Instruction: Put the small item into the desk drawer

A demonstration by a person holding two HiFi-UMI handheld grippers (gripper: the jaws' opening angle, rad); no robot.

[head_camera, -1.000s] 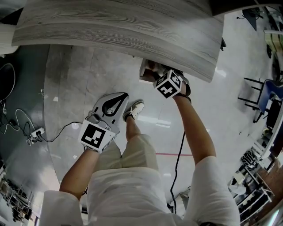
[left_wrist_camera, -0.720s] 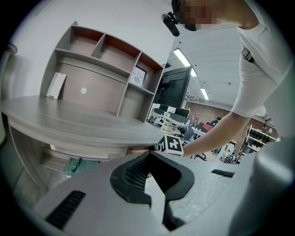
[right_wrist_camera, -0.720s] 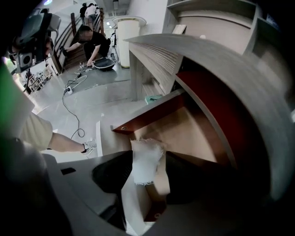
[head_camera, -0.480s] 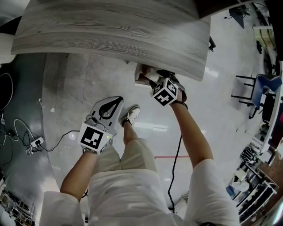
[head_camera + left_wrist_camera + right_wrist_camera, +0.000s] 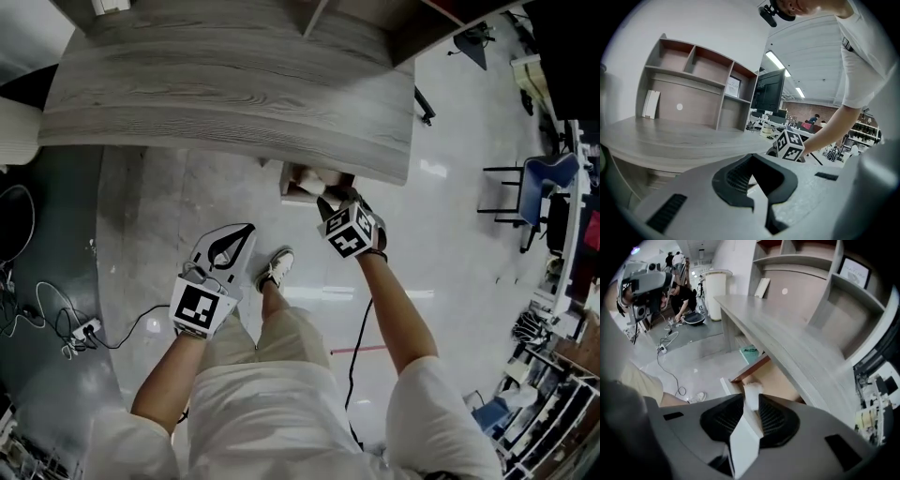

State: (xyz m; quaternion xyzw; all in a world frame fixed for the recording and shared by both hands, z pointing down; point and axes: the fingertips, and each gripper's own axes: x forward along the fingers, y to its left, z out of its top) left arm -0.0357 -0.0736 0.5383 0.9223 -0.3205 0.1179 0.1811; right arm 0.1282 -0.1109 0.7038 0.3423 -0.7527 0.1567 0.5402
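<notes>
The grey wood desk [image 5: 234, 103] has an open drawer [image 5: 292, 194] under its near right edge. My right gripper [image 5: 328, 200] hangs just above and in front of the drawer, pointing steeply down. In the right gripper view a small white item [image 5: 752, 397] lies just past the gripper's [image 5: 749, 412] tips, over the drawer's wooden bottom [image 5: 776, 378]. Its jaws have just been closing and stand partly apart; the pads grip nothing that I can see. My left gripper [image 5: 246, 231] is shut and empty, held left of the drawer below the desk edge [image 5: 693, 150].
A shelf unit [image 5: 693, 89] stands at the back of the desk. The person's shoe [image 5: 277, 267] is on the floor under the grippers. Cables and a power strip [image 5: 80, 328] lie at the left. Chairs [image 5: 534, 187] stand at the right. A green bin [image 5: 751, 351] sits under the desk.
The right gripper has drawn up and back out of the drawer toward the person. The left gripper has risen a little. More of the desk top shows now.
</notes>
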